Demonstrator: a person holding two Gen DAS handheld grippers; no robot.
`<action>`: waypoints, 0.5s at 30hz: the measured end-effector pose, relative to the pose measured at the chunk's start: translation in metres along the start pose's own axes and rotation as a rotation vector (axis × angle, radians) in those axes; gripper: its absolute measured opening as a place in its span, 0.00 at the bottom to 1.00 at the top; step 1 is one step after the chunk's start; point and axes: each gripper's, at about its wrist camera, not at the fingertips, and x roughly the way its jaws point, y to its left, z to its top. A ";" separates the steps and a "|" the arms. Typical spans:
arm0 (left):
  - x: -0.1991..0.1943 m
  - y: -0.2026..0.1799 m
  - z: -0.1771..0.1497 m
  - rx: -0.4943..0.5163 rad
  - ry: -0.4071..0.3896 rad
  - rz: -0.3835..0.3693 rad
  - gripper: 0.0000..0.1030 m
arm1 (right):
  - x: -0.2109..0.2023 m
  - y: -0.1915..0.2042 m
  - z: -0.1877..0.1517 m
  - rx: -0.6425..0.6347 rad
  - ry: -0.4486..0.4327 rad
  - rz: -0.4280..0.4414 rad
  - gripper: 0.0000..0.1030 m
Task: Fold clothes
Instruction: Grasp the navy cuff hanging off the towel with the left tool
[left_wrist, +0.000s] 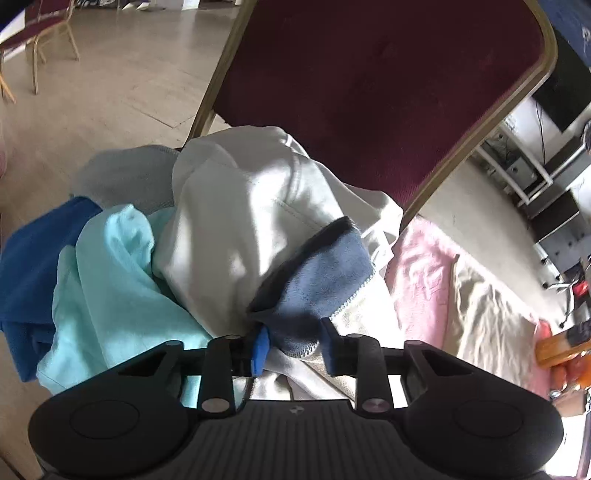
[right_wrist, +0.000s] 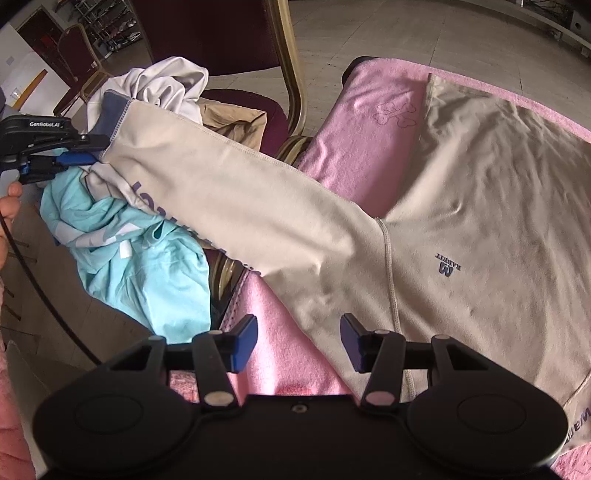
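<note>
The beige sweatshirt (right_wrist: 480, 206) lies with its body spread flat on a pink blanket (right_wrist: 369, 122), printed logo up, while 1 long sleeve (right_wrist: 229, 199) stretches off the blanket toward a maroon chair (left_wrist: 388, 92) heaped with other clothes. The left hand-held gripper (right_wrist: 94, 157) pinches that sleeve at its blue-lined cuff (left_wrist: 317, 295); in the left wrist view the cuff sits bunched between the 2 blue pads, which press on it. The right hand-held gripper (right_wrist: 299, 341) hovers with its pads spread apart over the lower edge of the sweatshirt, near where sleeve meets body, holding nothing.

On the chair sit a turquoise garment (right_wrist: 140, 258), a white one (right_wrist: 166, 88) and a dark blue one (left_wrist: 33, 266), all loosely piled and touching the raised sleeve.

The sweatshirt looks like soft, fairly thick knit: light, limp, not slippery, and in no way fragile. It will sag and drag wherever it is unsupported, so a sleeve held only at the cuff will droop along its length and may snag the pile beneath. The firmest places to grip are the stitched ones: cuff, shoulder seam (right_wrist: 388, 258) and hem. For the right side, the shoulder seam or the hem close by seems the best hold, so the sleeve can be laid across the body as 1 straight panel
</note>
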 end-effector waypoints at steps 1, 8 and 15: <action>0.000 -0.002 0.000 0.005 0.000 0.006 0.18 | -0.001 -0.002 -0.001 0.005 -0.002 0.001 0.47; -0.010 -0.009 -0.004 0.018 -0.026 0.038 0.06 | -0.012 -0.015 -0.006 0.033 -0.023 0.009 0.47; -0.045 -0.041 -0.021 0.097 -0.113 0.088 0.06 | -0.026 -0.033 -0.015 0.079 -0.061 0.051 0.47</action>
